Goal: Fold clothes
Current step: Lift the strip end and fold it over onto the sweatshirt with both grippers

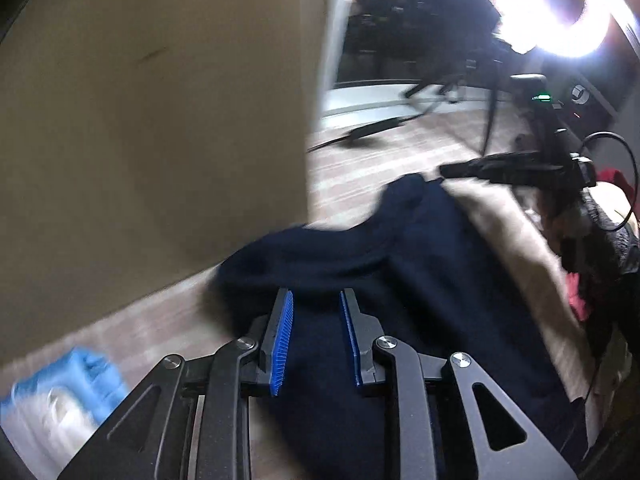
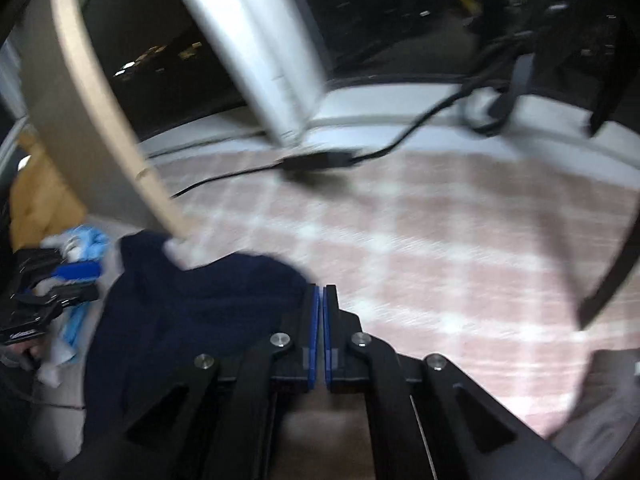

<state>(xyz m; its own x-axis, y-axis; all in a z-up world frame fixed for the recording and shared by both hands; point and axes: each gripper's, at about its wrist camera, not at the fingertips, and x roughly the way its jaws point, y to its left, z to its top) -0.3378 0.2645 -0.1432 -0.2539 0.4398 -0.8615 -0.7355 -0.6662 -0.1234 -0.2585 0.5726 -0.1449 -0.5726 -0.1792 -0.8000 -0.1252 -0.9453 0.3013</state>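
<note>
While both pictures are blurring, one dark blue garment (image 1: pixel 420 248) is showing in each view, lying bunched over a pink and white checked floor (image 2: pixel 440 248). The left tongs (image 1: pixel 316 300) are standing partly open above the garment, their two blue pads (image 1: pixel 282 340) apart with dark cloth filling the space seen between them; whether the pads are pressing on it I cannot tell. The right tongs (image 2: pixel 321 300) are sitting closed, pads together, at the garment's right edge (image 2: pixel 208 300); whether a fold of cloth is caught between them I cannot tell.

Around the garment, a large tan panel (image 1: pixel 160 120) is rising just beside it on the left of the left view, and its pale edge is touching or overlapping the cloth in the right view. A beige cloth (image 1: pixel 512 224) is lying along the garment's right side. One blue and white bundle (image 1: pixel 60 392) is sitting near the lower left corner, and bits of red fabric (image 1: pixel 578 296) are showing at the far right. One black cable (image 2: pixel 320 160) with a boxy block is running across the floor toward a grey upright post (image 2: pixel 256 48). One ring light (image 1: pixel 560 4) is glaring at the top right, with black stand legs below it. In the right view the other tongs (image 2: pixel 60 292) are showing at the left edge, near the garment
</note>
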